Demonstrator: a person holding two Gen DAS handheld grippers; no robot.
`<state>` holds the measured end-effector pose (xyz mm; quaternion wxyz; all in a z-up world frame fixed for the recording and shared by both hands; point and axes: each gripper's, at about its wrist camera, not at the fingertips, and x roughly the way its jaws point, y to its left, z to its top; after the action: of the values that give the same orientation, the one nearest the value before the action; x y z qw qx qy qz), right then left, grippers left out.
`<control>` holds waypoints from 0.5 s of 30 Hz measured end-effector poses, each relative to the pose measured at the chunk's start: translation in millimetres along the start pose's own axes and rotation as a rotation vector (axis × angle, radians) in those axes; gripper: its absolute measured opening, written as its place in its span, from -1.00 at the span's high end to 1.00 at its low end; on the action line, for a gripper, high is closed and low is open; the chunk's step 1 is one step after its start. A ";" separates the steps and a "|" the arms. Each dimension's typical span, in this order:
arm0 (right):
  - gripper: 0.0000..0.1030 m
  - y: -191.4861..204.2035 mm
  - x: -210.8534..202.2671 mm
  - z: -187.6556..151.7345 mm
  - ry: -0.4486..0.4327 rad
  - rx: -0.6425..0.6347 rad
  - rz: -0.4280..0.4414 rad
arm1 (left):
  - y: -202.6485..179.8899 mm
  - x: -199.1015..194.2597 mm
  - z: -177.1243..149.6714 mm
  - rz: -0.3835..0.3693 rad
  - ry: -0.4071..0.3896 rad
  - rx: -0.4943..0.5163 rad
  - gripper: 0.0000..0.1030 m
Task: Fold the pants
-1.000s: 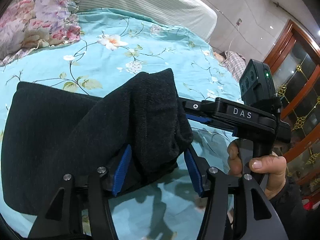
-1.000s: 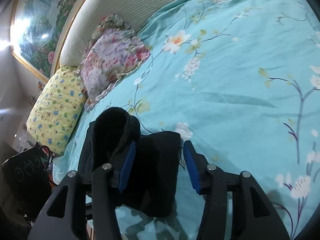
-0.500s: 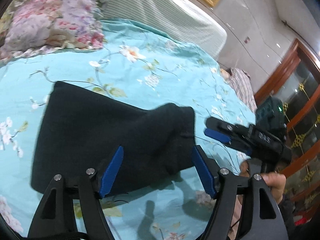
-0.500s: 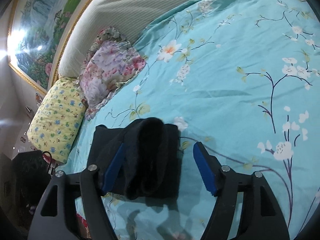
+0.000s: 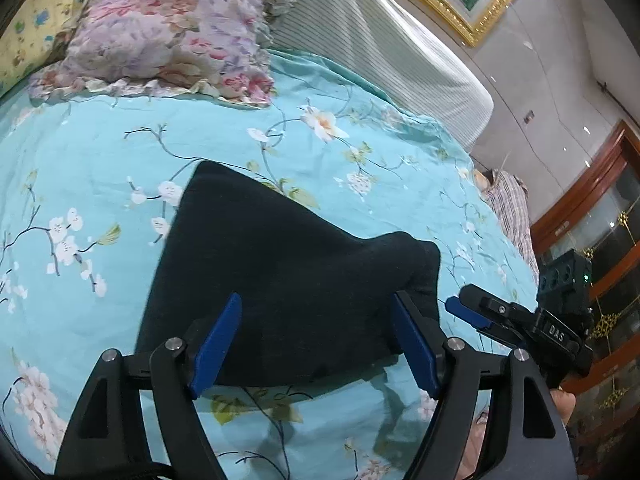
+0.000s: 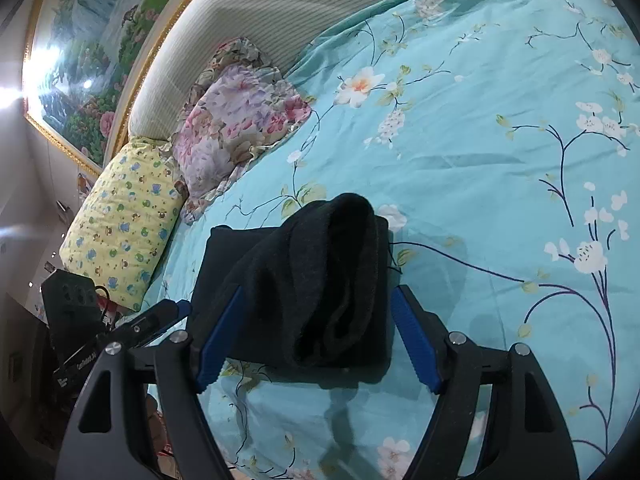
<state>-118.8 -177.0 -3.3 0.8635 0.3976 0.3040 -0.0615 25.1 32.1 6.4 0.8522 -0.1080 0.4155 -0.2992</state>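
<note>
The black pants [image 5: 280, 272] lie folded into a compact bundle on the turquoise floral bedsheet [image 5: 100, 168]. In the right wrist view the pants [image 6: 304, 280] show a raised, rolled top fold. My left gripper [image 5: 320, 344] is open and empty, hovering just in front of the bundle's near edge. My right gripper [image 6: 320, 344] is open and empty, hovering over the bundle's near end. The right gripper also shows in the left wrist view [image 5: 520, 320] to the right of the pants, and the left gripper in the right wrist view [image 6: 132, 328] at the left.
A pink floral pillow [image 5: 168, 48] and a yellow patterned pillow [image 6: 124, 216] lie by the striped headboard [image 5: 380, 40]. A plaid cloth [image 5: 512, 208] lies at the bed's right edge. A wooden cabinet [image 5: 592, 216] stands beyond it.
Both grippers opened and let go of the pants, then pulled back and up. The fold dropped onto the bundle on the bed.
</note>
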 end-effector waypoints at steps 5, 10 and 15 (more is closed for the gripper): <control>-0.49 4.1 2.6 -5.6 0.000 -0.007 -0.004 | 12.6 -5.7 -2.2 0.021 -0.010 -0.031 -0.54; -0.50 0.5 10.6 -10.4 0.013 0.009 -0.025 | 24.1 -6.7 -3.6 0.034 -0.011 -0.065 -0.55; -0.50 -9.7 18.9 -11.9 0.034 0.061 -0.016 | 30.6 -4.2 -1.1 0.052 -0.008 -0.074 -0.55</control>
<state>-112.6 -172.4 -26.4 0.8452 0.4223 0.3199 -0.0709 35.1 59.1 -4.9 0.8568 -0.1296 0.4255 -0.2609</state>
